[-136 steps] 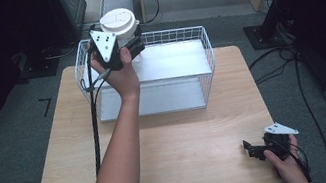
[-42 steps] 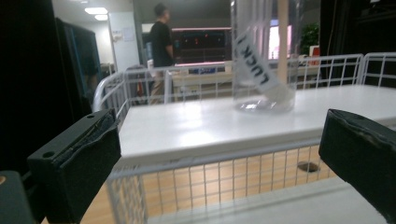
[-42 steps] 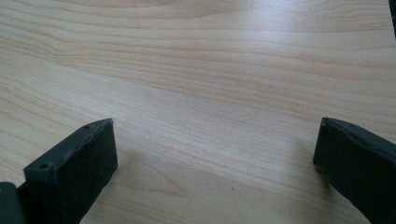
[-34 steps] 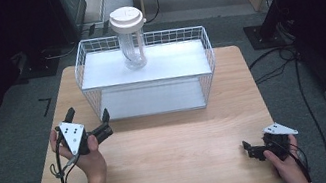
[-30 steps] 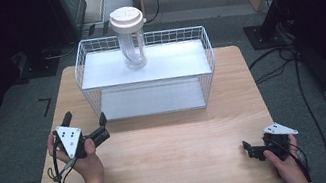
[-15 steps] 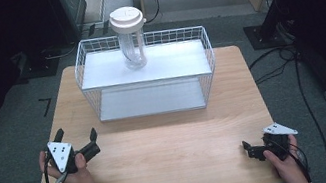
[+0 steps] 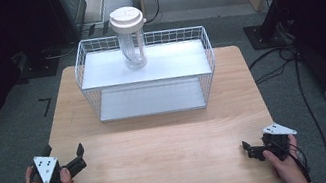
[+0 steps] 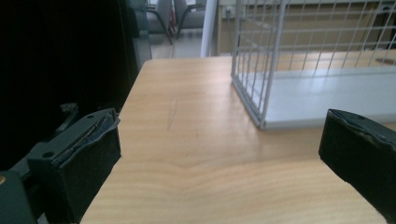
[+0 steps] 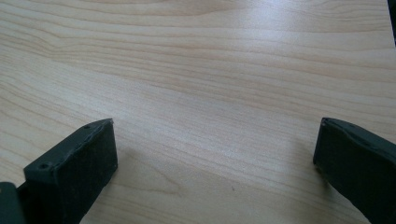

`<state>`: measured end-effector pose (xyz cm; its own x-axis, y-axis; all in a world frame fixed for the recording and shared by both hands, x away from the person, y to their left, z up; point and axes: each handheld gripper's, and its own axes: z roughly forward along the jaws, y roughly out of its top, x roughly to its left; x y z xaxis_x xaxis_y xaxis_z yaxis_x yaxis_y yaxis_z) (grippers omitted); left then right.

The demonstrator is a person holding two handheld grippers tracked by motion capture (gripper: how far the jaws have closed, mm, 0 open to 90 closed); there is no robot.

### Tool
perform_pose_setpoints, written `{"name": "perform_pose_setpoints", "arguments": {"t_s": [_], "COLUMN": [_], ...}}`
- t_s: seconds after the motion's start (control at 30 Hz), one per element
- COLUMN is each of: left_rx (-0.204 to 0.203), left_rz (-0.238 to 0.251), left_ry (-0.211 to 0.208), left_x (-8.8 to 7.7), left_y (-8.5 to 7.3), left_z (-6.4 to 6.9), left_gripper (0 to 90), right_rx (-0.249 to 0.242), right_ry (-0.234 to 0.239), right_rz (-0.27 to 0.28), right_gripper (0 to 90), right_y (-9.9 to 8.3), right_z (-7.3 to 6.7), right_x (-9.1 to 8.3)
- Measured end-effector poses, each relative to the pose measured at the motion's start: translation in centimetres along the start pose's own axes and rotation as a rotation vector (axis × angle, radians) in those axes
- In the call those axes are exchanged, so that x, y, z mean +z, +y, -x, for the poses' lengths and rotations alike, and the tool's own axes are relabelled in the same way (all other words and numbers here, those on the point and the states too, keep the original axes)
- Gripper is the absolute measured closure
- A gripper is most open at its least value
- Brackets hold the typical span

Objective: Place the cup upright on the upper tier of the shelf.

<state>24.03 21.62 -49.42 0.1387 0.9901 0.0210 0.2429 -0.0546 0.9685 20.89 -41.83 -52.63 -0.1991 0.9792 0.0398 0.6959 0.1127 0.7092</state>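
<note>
Pale wood-grain table (image 7: 161, 147) — both the left gripper (image 7: 67, 159) and right gripper (image 7: 249, 151) rest released, empty, near its front corners.

A pale wood-grain table (image 7: 161, 147) carries a white wire basket (image 7: 206, 58) with a light grey shelf. The cup (image 7: 131, 46) inside is clear with a white lid. Both grippers have black jaws and grey plates.

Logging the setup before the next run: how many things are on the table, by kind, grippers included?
Wire basket: 1
Clear jar with white lid: 1
Grippers: 2, left gripper and right gripper
Total: 4
</note>
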Motion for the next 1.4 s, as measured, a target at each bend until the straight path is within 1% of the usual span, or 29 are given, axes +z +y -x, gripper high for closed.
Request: {"name": "perform_pose_setpoints", "arguments": {"t_s": [0.07, 0.13, 0.23, 0.27, 0.33, 0.4, 0.43, 0.5, 0.53, 0.6, 0.7, 0.77, 0.87, 0.93, 0.97, 1.0, 1.03, 1.07, 1.1, 1.13, 1.23, 1.3, 1.37, 1.4], "left_rx": [-0.01, -0.017, -0.036, -0.04, -0.045, -0.056, -0.055, -0.049, -0.046, -0.043, -0.015, 0.0, -0.008, -0.029, -0.03, -0.023, 0.033, 0.033, 0.099, 0.099, 0.187, 0.211, 0.204, 0.191], "left_rz": [-0.015, -0.035, -0.067, -0.081, -0.128, -0.156, -0.166, -0.2, -0.219, -0.26, -0.282, -0.307, -0.328, -0.37, -0.383, -0.389, -0.41, -0.41, -0.448, -0.448, -0.493, -0.481, -0.485, -0.489], "left_ry": [-0.005, 0.007, 0.009, 0.01, 0.013, 0.009, 0.013, 0.032, 0.035, 0.027, 0.009, -0.009, -0.025, -0.039, -0.046, -0.051, -0.047, -0.047, -0.038, -0.038, -0.017, -0.017, -0.025, -0.03], "left_x": [-0.3, -0.6, -1.0, -1.0, -1.1, -1.2, -1.3, -1.3, -1.3, -1.2, -1.1, -0.9, -0.8, -0.6, -0.6, -0.5, -0.4, -0.4, 0.0, 0.0, 0.4, 0.4, 0.5, 0.5], "left_y": [-0.5, -0.9, -1.2, -1.3, -1.5, -1.8, -1.8, -1.9, -2.0, -2.2, -2.2, -2.2, -2.2, -2.2, -2.2, -2.2, -2.2, -2.2, -2.2, -2.2, -2.4, -2.4, -2.4, -2.4], "left_z": [-0.7, -1.4, -2.5, -2.8, -3.4, -3.8, -3.9, -4.1, -4.2, -4.2, -3.9, -3.8, -3.8, -3.8, -3.7, -3.5, -2.9, -2.9, -2.2, -2.2, -1.2, -0.9, -0.9, -1.0], "left_gripper": [0.0, 0.0, 0.0, 0.0, 0.0, 0.0, 0.0, 0.0, 0.0, 0.0, 0.0, 0.0, 0.0, 0.0, 0.0, 0.0, 0.0, 0.0, 0.0, 0.0, 0.0, 0.0, 0.0, 0.0], "right_rx": [-0.001, -0.002, -0.005, -0.005, -0.005, -0.003, 0.0, 0.0, 0.0, 0.0, 0.003, 0.006, 0.007, 0.006, 0.007, 0.008, 0.007, 0.007, 0.007, 0.007, 0.007, 0.007, 0.008, 0.009], "right_ry": [-0.002, -0.005, -0.007, -0.007, -0.007, -0.01, -0.011, -0.013, -0.013, -0.013, -0.015, -0.018, -0.018, -0.019, -0.02, -0.02, -0.021, -0.021, -0.021, -0.021, -0.021, -0.019, -0.019, -0.019], "right_rz": [0.001, 0.002, 0.0, 0.0, 0.0, 0.0, 0.0, 0.0, 0.0, 0.0, 0.001, 0.0, 0.0, 0.0, 0.0, 0.0, 0.0, 0.0, 0.0, 0.0, -0.001, -0.001, -0.001, -0.002], "right_gripper": [0.0, 0.0, 0.0, 0.0, 0.0, 0.0, 0.0, 0.0, 0.0, 0.0, 0.0, 0.0, 0.0, 0.0, 0.0, 0.0, 0.0, 0.0, 0.0, 0.0, 0.0, 0.0, 0.0, 0.0], "right_y": [0.0, 0.0, 0.0, 0.0, 0.0, 0.0, 0.0, 0.0, 0.0, 0.0, 0.0, 0.0, 0.0, 0.0, 0.0, 0.0, 0.0, 0.0, 0.0, 0.0, 0.0, 0.0, 0.0, 0.0], "right_z": [0.0, 0.0, -0.1, -0.1, -0.1, -0.1, -0.1, 0.0, -0.1, -0.1, 0.0, 0.0, 0.0, 0.0, 0.0, 0.0, 0.0, 0.0, 0.0, 0.0, 0.0, 0.0, 0.0, 0.0], "right_x": [0.0, 0.0, 0.0, 0.0, 0.0, 0.0, 0.0, 0.0, 0.0, 0.0, 0.1, 0.0, 0.0, 0.0, 0.0, 0.0, 0.1, 0.1, 0.0, 0.0, 0.0, 0.0, 0.0, 0.0]}}
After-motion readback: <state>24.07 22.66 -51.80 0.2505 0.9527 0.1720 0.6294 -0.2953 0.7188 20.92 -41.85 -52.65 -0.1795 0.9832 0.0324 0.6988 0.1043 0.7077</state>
